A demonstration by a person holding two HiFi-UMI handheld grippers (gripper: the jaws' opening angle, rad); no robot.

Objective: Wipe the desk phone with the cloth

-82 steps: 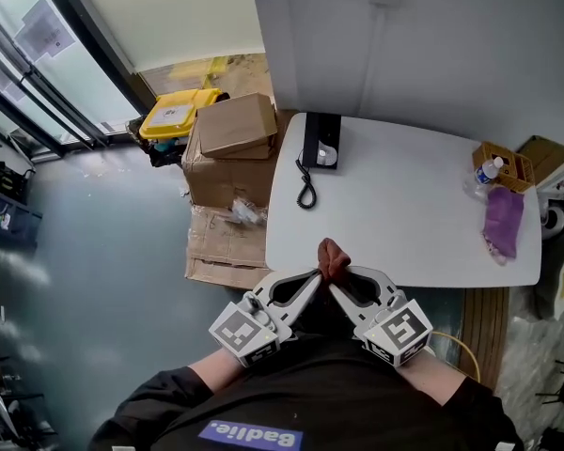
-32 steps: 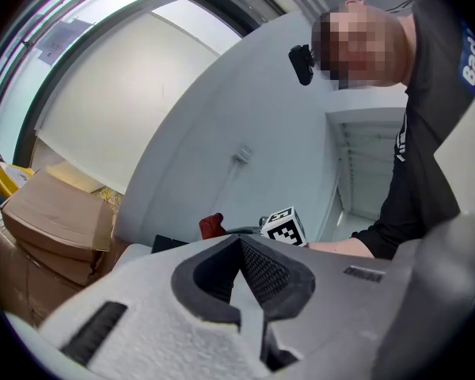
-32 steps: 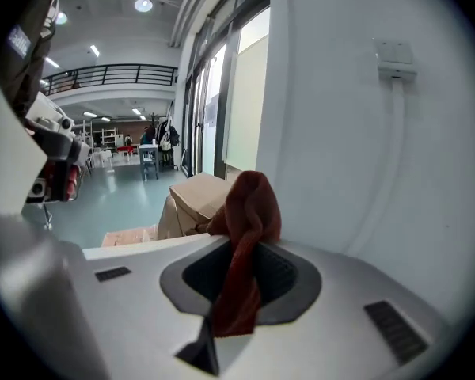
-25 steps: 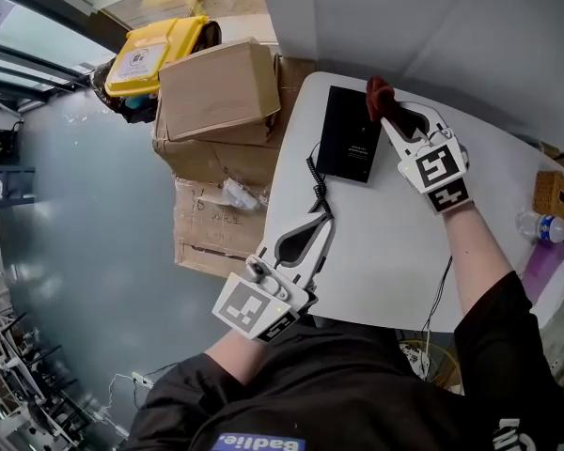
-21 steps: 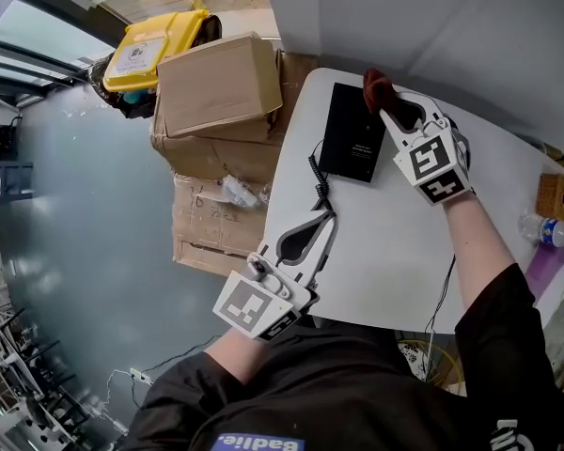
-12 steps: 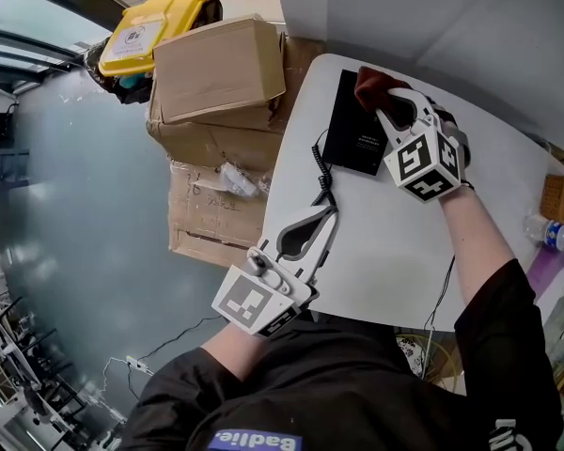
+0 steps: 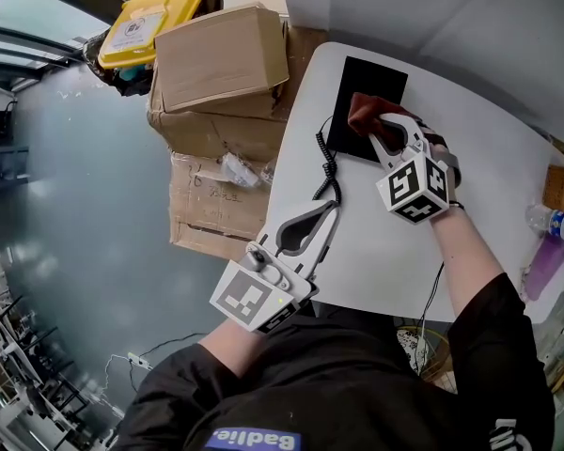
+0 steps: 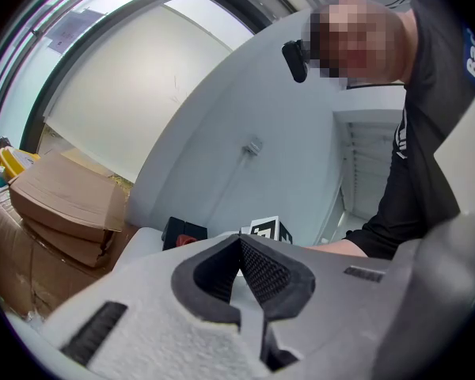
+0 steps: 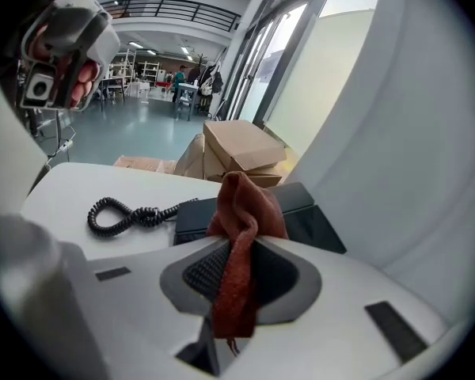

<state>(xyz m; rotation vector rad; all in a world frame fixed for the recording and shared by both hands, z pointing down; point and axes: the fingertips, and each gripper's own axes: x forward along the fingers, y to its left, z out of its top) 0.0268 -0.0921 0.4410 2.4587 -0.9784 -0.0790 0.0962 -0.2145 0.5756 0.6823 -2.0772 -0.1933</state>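
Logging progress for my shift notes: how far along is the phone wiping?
Done: the reddish-brown cloth is clamped in the right gripper's jaws. In hand: it sits over the near end of the flat black desk phone on the white table; contact is unclear. Left: likely more strokes; nothing shows how much is wiped. The left gripper is shut, empty.

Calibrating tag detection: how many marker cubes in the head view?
2. One marker cube on the left gripper by the desk edge; the other on the right gripper, which holds the cloth at the desk phone. None seems hidden.
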